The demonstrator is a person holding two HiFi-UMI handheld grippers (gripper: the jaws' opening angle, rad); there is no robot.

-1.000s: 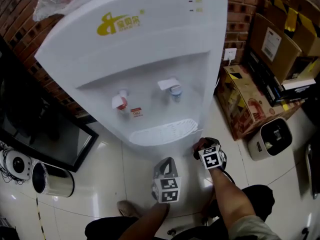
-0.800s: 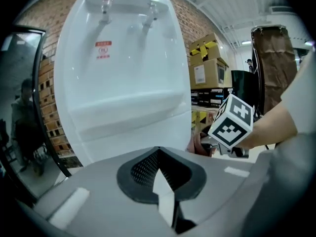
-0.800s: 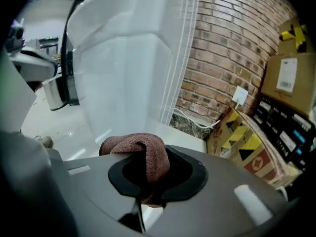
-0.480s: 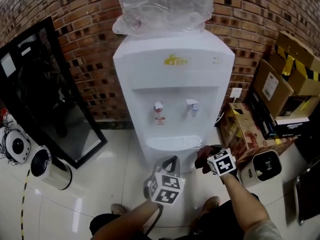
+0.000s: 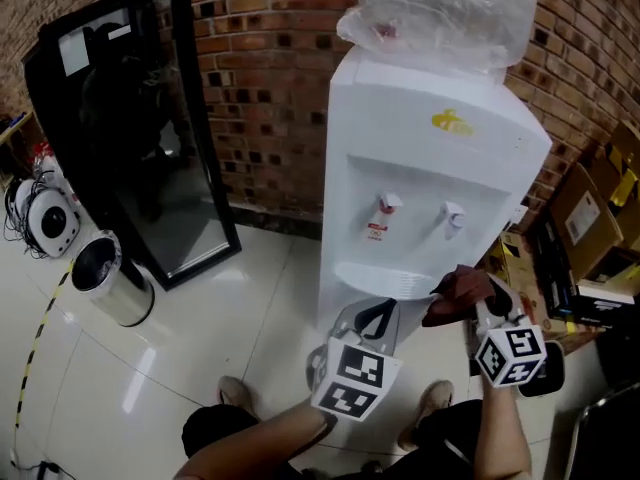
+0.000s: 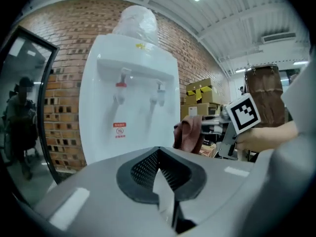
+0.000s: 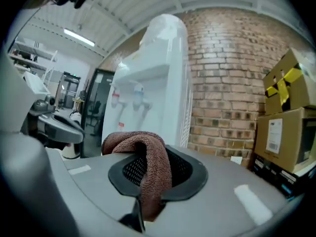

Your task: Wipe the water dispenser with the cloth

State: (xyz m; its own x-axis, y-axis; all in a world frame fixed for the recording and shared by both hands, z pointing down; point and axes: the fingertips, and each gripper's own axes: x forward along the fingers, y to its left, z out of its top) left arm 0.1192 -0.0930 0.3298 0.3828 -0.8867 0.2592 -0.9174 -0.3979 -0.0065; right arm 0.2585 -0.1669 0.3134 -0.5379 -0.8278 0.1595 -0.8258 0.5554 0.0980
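Now the right gripper (image 5: 455, 303), jaws clamped on the cloth (image 5: 462, 284), has risen beside the tray (image 5: 385, 280) of the water dispenser (image 5: 420, 158), likely ready to wipe; the left gripper (image 5: 375, 320) keeps its jaws together, empty.

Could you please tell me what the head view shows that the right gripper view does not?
Only the head view shows the person's shoes on the floor and the yellow logo on the dispenser. Only the right gripper view shows the ceiling light and, close up, the right gripper with its jaws shut on the cloth. Both show the dispenser, its taps, the cloth, the brick wall and the boxes.
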